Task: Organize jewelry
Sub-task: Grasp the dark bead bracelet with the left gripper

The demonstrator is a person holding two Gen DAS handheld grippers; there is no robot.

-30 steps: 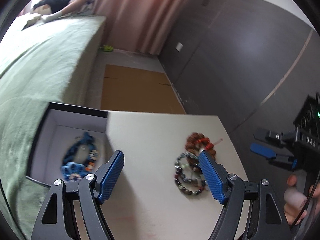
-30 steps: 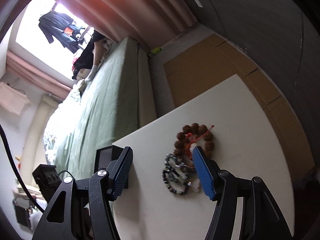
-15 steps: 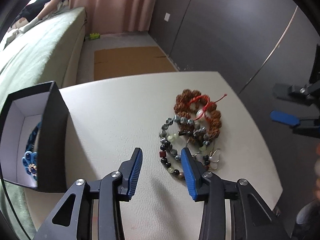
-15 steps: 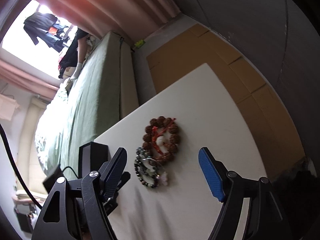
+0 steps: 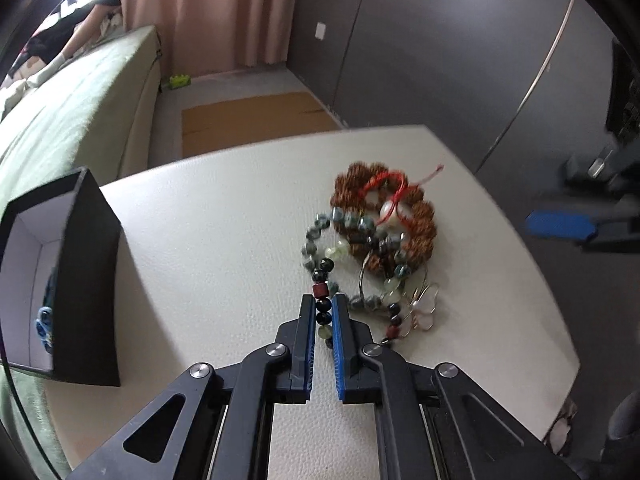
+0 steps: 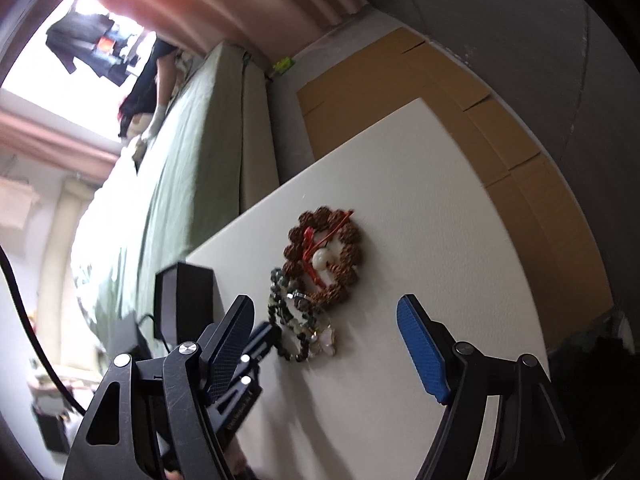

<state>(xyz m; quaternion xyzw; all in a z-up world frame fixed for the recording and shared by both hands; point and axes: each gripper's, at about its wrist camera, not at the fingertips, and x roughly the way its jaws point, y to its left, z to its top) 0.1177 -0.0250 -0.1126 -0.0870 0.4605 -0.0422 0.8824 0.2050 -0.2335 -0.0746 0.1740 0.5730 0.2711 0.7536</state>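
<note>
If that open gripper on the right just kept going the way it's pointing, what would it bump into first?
Probably the bare white tabletop just short of the jewelry; its open right gripper frames the mixed-bead bracelet at its left finger, though depth is hard to judge.

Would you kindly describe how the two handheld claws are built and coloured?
Both the left claw and right claw have black, triangular-cutout arms with silver pivot screws, ending in flat fingers faced with textured blue pads. A black cable trails beside the right one.
</note>
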